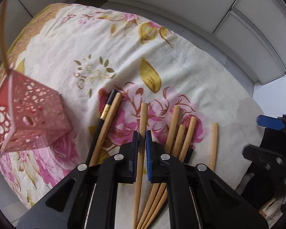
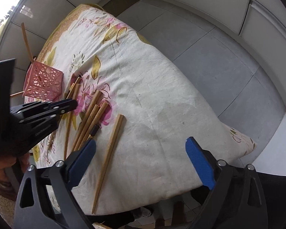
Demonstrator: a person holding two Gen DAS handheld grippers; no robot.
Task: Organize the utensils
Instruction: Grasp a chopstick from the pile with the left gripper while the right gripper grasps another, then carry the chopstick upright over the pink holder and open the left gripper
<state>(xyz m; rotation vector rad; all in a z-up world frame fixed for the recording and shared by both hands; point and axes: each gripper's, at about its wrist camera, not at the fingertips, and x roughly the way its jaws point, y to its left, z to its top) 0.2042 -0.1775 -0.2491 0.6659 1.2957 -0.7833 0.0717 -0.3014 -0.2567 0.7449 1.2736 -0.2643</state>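
Observation:
My left gripper (image 1: 142, 134) points down at the floral cloth and is shut on a wooden chopstick (image 1: 143, 114) that runs between its blue pads. Several more wooden chopsticks (image 1: 181, 133) lie fanned out just to its right, and a black chopstick with a gold band (image 1: 105, 112) lies to its left. A pink perforated holder (image 1: 32, 118) stands at the left with one chopstick (image 1: 3, 28) sticking out of it. My right gripper (image 2: 141, 140) hovers open over the cloth, nothing pressed between its pads; a lone wooden chopstick (image 2: 109, 152) lies below, near its left finger. The left gripper (image 2: 72, 104) also shows here.
The floral cloth (image 1: 104, 47) covers a small table whose edges fall away to a grey tiled floor (image 2: 209, 57). White wall panels (image 1: 238, 19) rise behind. The holder (image 2: 42, 82) sits near the cloth's left edge.

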